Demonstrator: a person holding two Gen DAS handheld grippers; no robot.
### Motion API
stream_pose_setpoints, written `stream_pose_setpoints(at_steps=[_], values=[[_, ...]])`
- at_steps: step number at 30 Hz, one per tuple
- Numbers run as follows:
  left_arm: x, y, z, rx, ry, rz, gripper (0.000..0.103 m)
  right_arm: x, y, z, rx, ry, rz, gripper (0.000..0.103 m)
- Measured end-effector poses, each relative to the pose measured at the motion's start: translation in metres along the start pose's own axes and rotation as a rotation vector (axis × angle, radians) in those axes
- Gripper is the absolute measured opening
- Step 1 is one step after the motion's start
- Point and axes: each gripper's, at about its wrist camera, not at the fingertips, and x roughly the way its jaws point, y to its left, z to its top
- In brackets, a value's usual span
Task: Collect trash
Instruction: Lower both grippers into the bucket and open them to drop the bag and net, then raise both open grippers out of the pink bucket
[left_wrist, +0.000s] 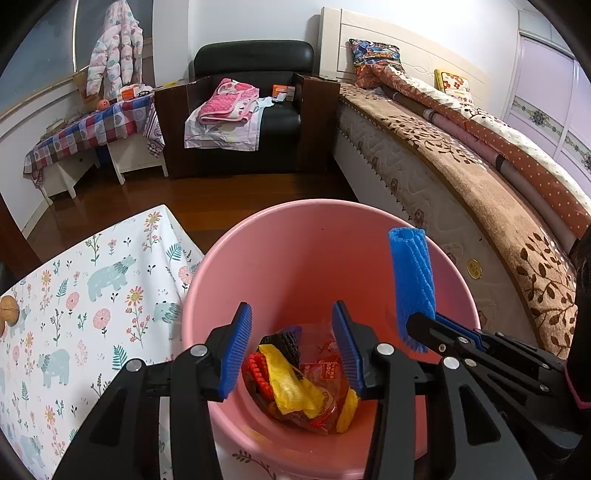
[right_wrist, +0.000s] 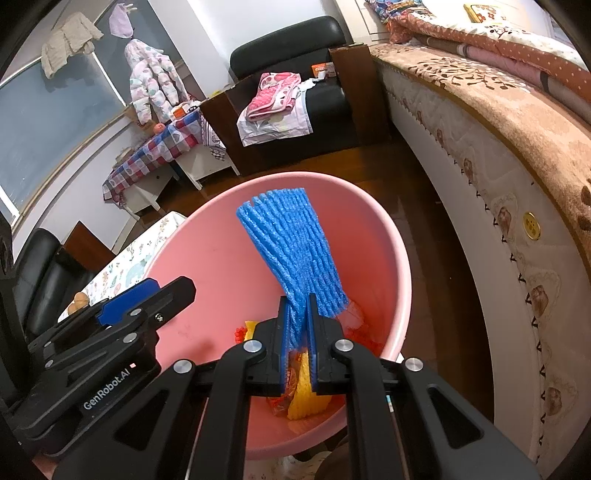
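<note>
Left gripper (left_wrist: 291, 347) above round pink plastic bin (left_wrist: 317, 236), jaws apart, nothing between. Right gripper (right_wrist: 297, 332) clamped on blue ribbed foam net sleeve (right_wrist: 291, 251), over bin's right rim. Yellow, red and black wrappers (left_wrist: 295, 380) at bin bottom.

Left tool (left_wrist: 291, 347) hangs over the pink bucket (left_wrist: 295, 243), blue pads apart with nothing between them; below, on the bucket floor, lie a yellow foam net (left_wrist: 291, 384), a red net (left_wrist: 258, 373), a black net (left_wrist: 282, 341) and clear printed wrappers (left_wrist: 325, 369). Right tool (left_wrist: 421, 328) enters from the right rim, clamped on a blue foam net (left_wrist: 412, 277) that stands upright above the bucket. Bench with floral bear cloth (left_wrist: 74, 295) touches the bucket at left; bed (left_wrist: 461, 166) at right.
</note>
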Motion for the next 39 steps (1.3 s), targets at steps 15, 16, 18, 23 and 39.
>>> stream_pose_setpoints(at_steps=[15, 16, 18, 23, 39], values=[[-0.007, 0.006, 0.001, -0.017, -0.008, -0.002, 0.045, -0.002, 0.007, 0.000, -0.019, -0.006, 0.013, 0.025], [-0.008, 0.007, 0.001, -0.018, -0.009, -0.002, 0.045, -0.003, 0.008, 0.000, -0.018, -0.006, 0.014, 0.025], [-0.010, 0.008, 0.001, -0.021, -0.012, -0.004, 0.045, -0.004, 0.008, 0.000, -0.018, -0.008, 0.017, 0.025], [-0.017, 0.009, 0.002, -0.025, -0.026, -0.013, 0.050, -0.009, 0.010, -0.002, -0.029, -0.017, 0.024, 0.025], [-0.050, 0.012, 0.005, -0.050, -0.085, -0.042, 0.059, -0.038, 0.019, -0.005, -0.079, -0.084, 0.027, 0.036]])
